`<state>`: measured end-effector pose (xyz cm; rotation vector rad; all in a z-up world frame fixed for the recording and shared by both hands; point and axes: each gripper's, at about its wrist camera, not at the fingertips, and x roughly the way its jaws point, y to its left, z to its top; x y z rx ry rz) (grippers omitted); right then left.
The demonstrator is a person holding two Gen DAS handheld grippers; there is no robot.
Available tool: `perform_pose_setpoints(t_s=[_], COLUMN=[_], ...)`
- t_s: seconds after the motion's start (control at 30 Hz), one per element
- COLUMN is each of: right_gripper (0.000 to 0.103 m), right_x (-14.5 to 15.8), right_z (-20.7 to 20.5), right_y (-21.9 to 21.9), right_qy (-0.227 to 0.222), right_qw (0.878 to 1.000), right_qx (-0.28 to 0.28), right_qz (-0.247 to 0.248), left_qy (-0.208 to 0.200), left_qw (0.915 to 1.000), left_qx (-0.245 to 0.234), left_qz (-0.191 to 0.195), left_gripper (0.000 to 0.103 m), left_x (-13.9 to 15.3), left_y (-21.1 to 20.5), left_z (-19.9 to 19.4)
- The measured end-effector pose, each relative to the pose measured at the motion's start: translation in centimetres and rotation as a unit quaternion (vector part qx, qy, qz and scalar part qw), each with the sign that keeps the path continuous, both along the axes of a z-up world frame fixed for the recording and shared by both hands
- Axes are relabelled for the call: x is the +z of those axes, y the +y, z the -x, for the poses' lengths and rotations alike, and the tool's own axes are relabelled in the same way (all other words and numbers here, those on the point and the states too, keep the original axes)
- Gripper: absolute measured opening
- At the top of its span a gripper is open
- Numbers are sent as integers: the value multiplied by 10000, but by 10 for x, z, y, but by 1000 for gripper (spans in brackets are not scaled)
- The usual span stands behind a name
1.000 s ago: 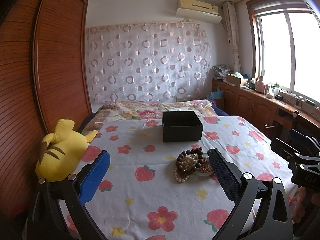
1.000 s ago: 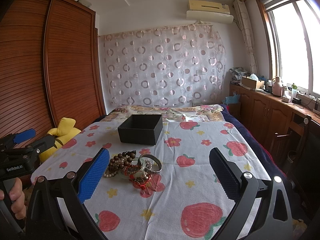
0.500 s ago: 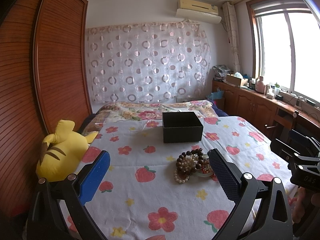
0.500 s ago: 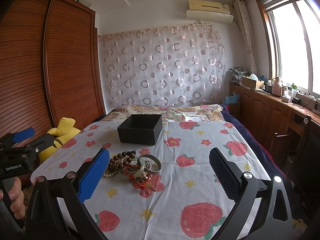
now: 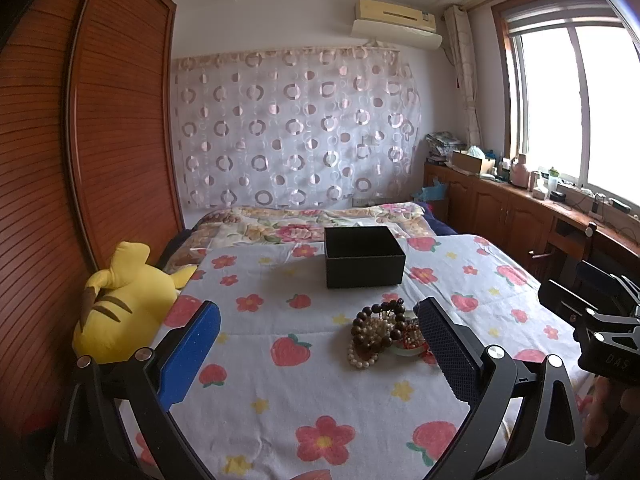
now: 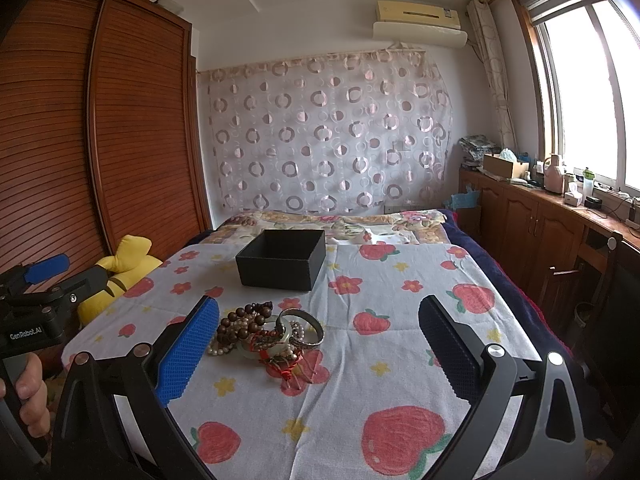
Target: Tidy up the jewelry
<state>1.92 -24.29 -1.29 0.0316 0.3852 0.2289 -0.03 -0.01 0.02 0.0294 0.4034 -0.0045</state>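
Sunlit from a window on the right, the bedroom held a bed under a white sheet printed with strawberries and flowers. Near the sheet's middle lay a tangled jewelry pile: dark wooden beads, pearls, a silver bangle and something red. Beyond it, apart from the pile, stood an open black box. Both tools hovered above the sheet with fingers spread wide, holding nothing: the left tool and the right tool. Because the strands looked knotted together, pinching one could have dragged the whole heap, or spilled pieces short of the box. Only the right view showed the bangle plainly and the hand gripping the left tool; the left view showed more of the yellow plush toy by the wardrobe.
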Motion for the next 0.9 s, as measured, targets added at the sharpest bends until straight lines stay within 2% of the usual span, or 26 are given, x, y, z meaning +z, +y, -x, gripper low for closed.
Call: perform_pose_setpoints(t_s=[0.87, 0.9], right_gripper=[101, 101], right_x=[-1, -1], right_z=[1, 1], right_y=[0, 0], right_qy=[11, 9], right_qw=[10000, 10000], right_qx=[9, 11], right_qz=[-6, -2], left_qy=[11, 17], left_qw=[10000, 10000], left_qx=[-13, -12], left_qz=[11, 15], left_gripper=[96, 96], left_x=[0, 6], left_y=[0, -1], left_z=[0, -1])
